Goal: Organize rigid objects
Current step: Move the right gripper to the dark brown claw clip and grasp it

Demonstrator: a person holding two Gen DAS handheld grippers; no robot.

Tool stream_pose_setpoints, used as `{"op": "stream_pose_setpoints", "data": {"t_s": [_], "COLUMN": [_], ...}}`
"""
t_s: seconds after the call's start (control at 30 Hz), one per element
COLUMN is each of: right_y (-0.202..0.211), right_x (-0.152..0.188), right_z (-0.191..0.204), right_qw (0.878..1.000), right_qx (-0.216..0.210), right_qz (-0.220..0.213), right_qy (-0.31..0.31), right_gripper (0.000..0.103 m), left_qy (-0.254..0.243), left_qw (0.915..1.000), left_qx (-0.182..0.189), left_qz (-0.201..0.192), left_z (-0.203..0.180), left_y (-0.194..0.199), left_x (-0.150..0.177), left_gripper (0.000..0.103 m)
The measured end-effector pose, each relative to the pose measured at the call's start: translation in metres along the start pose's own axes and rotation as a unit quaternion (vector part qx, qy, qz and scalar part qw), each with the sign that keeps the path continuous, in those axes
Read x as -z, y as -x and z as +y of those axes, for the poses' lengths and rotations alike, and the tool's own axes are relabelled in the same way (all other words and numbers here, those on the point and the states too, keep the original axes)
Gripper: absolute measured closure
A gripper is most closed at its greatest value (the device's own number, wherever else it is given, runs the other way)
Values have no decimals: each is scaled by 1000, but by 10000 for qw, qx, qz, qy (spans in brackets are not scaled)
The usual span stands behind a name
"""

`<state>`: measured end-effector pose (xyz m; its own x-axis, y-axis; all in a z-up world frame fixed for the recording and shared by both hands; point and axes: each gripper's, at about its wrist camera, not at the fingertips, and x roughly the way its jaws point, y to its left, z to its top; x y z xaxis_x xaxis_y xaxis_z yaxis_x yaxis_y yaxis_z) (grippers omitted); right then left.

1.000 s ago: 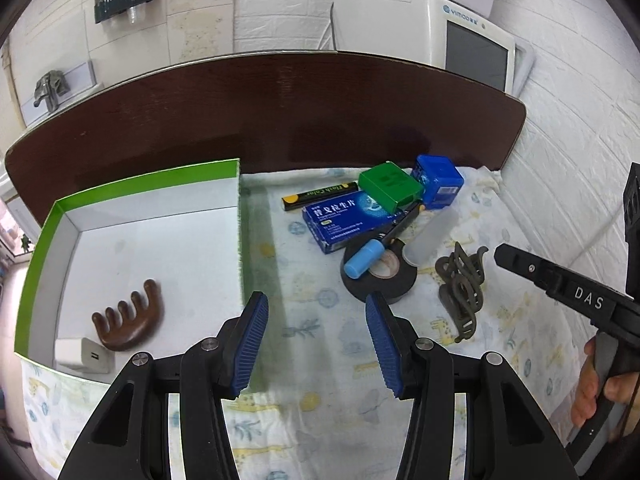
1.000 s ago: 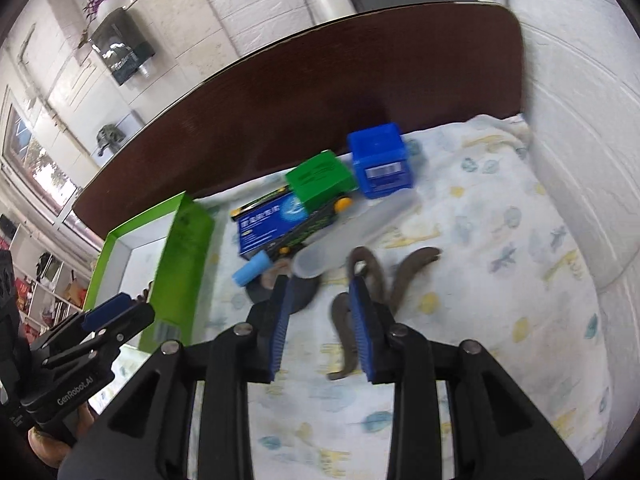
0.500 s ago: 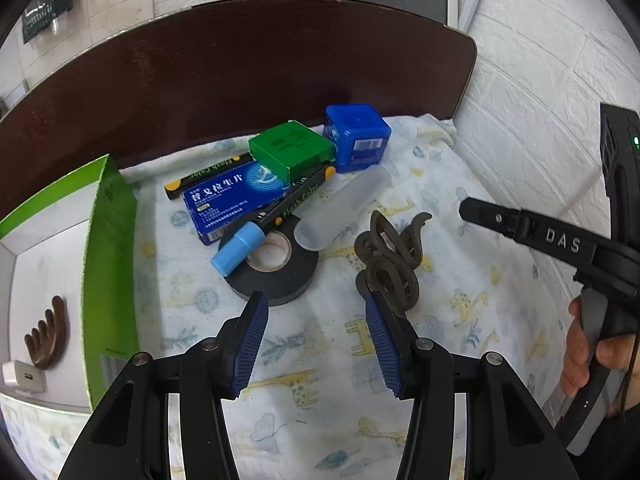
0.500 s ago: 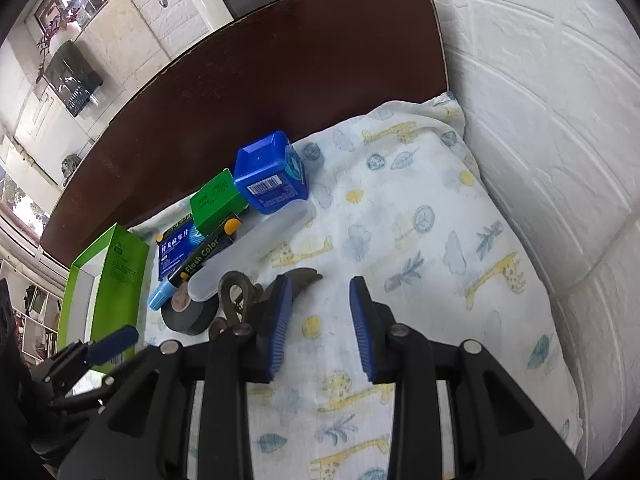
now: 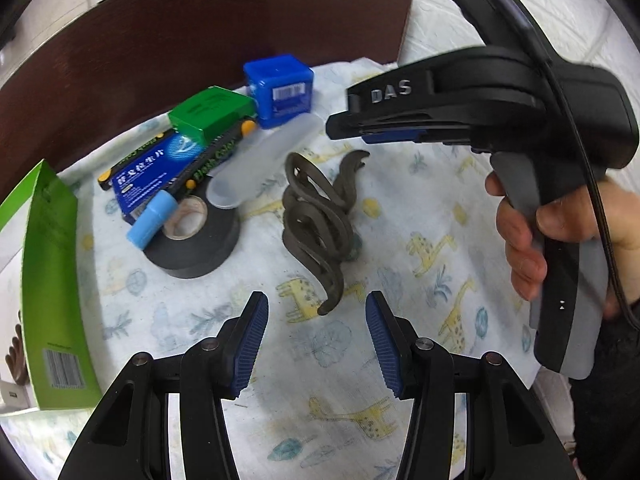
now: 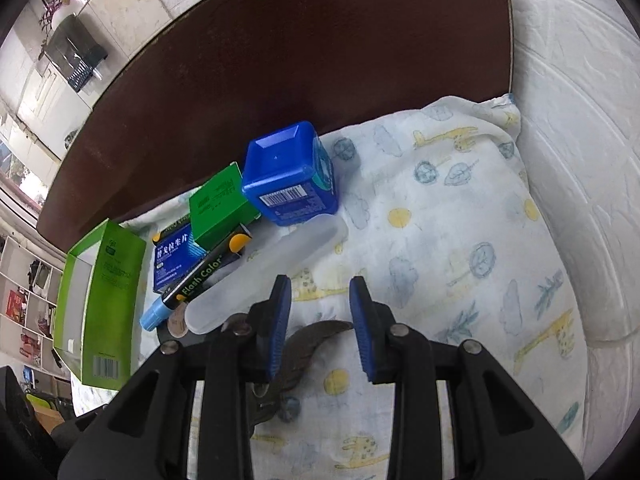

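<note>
A dark brown hair claw clip (image 5: 320,216) lies on the patterned cloth, its near tip just ahead of my open, empty left gripper (image 5: 316,336). My right gripper (image 6: 318,320) is open and empty; it hovers above the clip (image 6: 308,340) and shows in the left wrist view (image 5: 400,120) at upper right. Behind the clip lie a black tape roll (image 5: 196,240), a frosted tube case (image 5: 264,160), a marker (image 5: 180,196), a blue medicine box (image 5: 148,168), a green box (image 5: 212,114) and a blue cube container (image 5: 280,88). A green-walled box (image 5: 52,256) stands at left.
A dark wooden headboard (image 6: 300,60) rises behind the objects. A white padded wall (image 6: 580,160) borders the right side. A brown comb (image 5: 14,354) peeks from inside the green-walled box. The person's hand (image 5: 540,232) holds the right gripper's handle.
My left gripper has moved right and closer to the claw clip. My right gripper has moved left over the clip and now fills the upper right of the left wrist view.
</note>
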<state>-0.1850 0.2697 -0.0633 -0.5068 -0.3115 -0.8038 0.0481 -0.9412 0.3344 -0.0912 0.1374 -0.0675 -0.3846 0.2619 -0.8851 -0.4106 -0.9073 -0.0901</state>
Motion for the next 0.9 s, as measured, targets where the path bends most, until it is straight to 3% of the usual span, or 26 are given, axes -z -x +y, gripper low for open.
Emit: {"op": "stream_pose_setpoints", "data": {"t_s": [0.2,0.37,0.5,0.57,0.63,0.67,0.83,0.9], "right_y": [3,20,41,55,64,64,41,34], "right_x": [16,39,54,60,65,67,67,67], "right_z": [-5,-10,-15,-15,-12,-9,7,6], "right_qw": [9997,9987,9977,9965,9926,9901,9828,9844], "right_qx": [51,-282,-542,-288,-115,-78,181,104], "right_qz": [219,423,188,-220,-478,-518,-264,-156], "right_qy": [65,75,349,752,1110,1300,1820,1752], "right_gripper": [72,72,72,63,38,35,40,49], "left_qy": [387,841,660,368,100,46,153,172], "left_qw": [9991,9961,9975,9989,9995,9996,9995,9994], "left_qx": [-159,-246,-128,7,74,51,242,264], "left_qz": [38,-78,-229,-287,-284,-274,-134,-123], "left_z": [21,50,53,48,43,40,38,39], "left_y": [-6,0,3,3,2,-2,-15,-16], "left_x": [-1,0,-3,-6,-8,-12,-18,-18], "left_gripper": [52,52,52,52,52,52,52,52]}}
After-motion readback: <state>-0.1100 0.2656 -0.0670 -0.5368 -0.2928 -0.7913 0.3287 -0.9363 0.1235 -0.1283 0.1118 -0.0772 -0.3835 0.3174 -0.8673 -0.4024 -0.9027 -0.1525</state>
